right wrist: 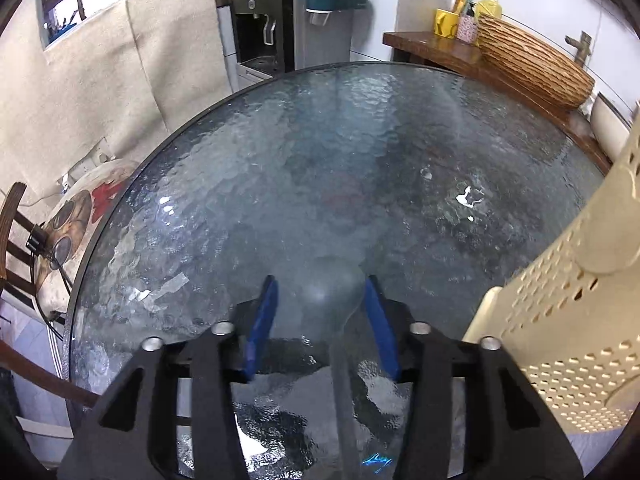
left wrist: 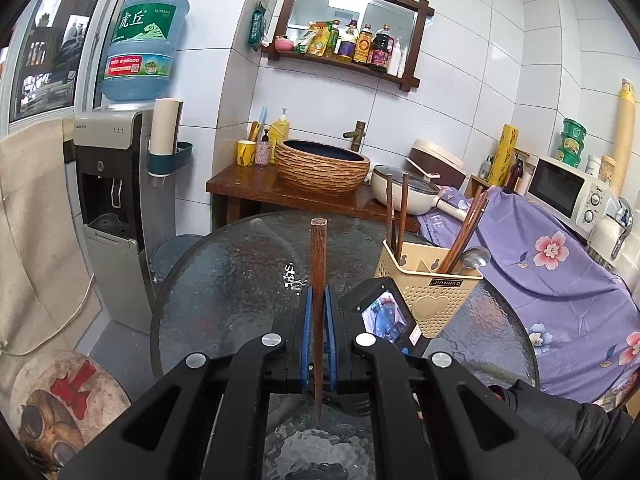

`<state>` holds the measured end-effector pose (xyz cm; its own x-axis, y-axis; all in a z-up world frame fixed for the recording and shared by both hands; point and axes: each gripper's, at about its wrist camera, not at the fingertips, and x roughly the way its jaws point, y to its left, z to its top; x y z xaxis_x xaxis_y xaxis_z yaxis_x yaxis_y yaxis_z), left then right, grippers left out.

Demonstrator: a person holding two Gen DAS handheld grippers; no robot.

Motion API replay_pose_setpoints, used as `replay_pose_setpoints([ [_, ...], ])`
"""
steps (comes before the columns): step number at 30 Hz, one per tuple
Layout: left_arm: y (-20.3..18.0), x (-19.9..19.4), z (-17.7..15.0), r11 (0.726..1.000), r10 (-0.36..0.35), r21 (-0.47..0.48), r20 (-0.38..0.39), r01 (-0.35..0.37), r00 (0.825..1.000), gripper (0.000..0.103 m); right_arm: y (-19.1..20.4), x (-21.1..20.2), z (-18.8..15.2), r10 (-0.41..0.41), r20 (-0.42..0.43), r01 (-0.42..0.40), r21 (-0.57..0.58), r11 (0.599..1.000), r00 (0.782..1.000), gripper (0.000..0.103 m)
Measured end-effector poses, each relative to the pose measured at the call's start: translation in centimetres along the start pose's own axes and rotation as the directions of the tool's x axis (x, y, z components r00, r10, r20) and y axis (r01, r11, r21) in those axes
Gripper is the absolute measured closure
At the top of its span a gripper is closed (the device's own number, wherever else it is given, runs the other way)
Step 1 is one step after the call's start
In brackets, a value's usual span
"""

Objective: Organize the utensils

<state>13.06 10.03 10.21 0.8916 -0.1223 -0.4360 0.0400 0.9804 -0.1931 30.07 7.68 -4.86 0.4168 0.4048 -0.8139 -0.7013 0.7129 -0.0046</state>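
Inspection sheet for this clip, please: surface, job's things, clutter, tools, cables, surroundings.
Surface: round glass table, textured.
Job's things: chopstick in left tool; beige holder with chopsticks and a spoon; another spoon lying between right tool's fingers.
Clutter: nothing seen on the table.
Tools: left tool shut on chopstick; right tool open.
Cables: nothing seen on the table.
Surroundings: water dispenser, basin, microwave.

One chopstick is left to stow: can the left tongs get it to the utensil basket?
Probably yes: the left tongs grip the chopstick, and nothing stands between them and the basket nearby.
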Motion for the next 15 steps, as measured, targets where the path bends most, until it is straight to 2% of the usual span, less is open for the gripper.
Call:
replay_pose_setpoints([
  [6, -0.2, 0.1, 0.0, 1.0, -0.003, 0.0, -0.001, 0.003, 1.0, 0.096, 0.3, -0.3, -0.2, -0.025, 0.009, 0.025, -0.008, 1.0, 1.0, 0.067],
  [15, -0.7, 0.1, 0.1, 1.0, -0.006, 0.007, 0.002, 0.006, 1.0, 0.096, -0.7, -6.3, -1.1, 0.014, 0.166, -0.023, 0.051, 0.998, 0.986, 0.067],
])
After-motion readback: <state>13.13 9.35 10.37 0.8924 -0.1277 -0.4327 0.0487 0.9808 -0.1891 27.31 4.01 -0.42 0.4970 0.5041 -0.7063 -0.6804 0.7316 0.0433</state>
